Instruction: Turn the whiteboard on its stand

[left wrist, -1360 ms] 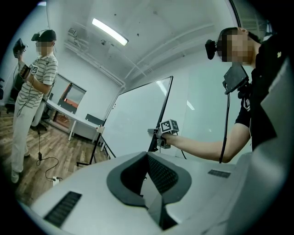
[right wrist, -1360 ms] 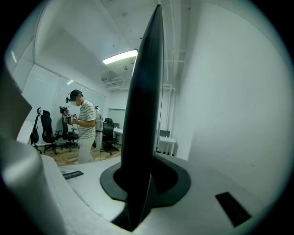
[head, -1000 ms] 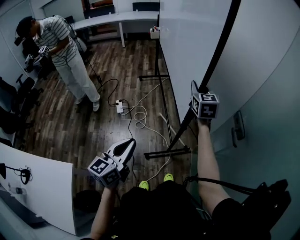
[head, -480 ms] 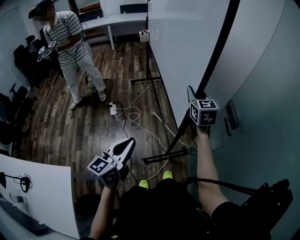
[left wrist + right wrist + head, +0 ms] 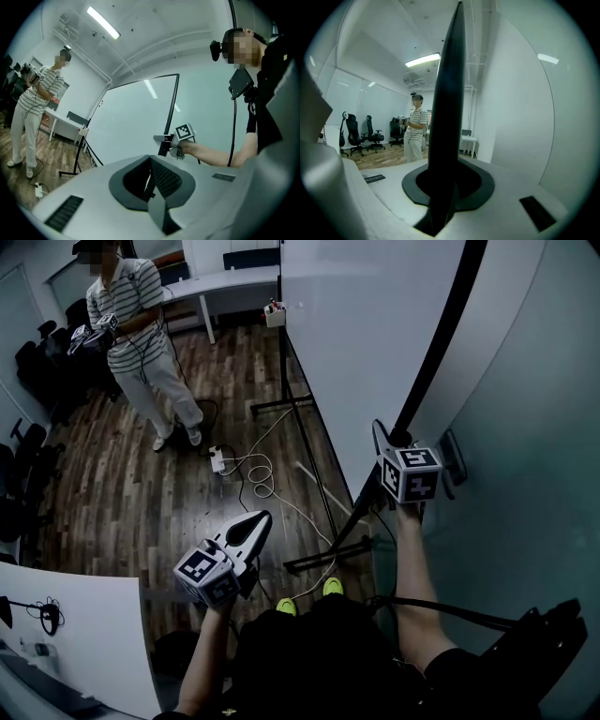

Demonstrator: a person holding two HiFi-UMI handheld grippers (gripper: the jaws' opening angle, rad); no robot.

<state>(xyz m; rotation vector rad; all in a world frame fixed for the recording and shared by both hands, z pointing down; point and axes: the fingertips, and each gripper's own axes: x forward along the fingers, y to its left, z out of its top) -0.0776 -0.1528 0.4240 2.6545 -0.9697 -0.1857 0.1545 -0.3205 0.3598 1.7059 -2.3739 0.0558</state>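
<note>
Head view: whiteboard [image 5: 375,343] stands upright, length running away.

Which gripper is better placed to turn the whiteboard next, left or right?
Right. The right gripper is clamped on the whiteboard's black frame, while the left gripper is low, apart from the board, with nothing between its jaws.

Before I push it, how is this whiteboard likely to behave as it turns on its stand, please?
The whiteboard looks like a stiff panel; its thin black frame, pinched in the right claw, probably won't flex. Large on a slender stand, it may wobble or overswing. The floor cable near the feet could snag.
</note>
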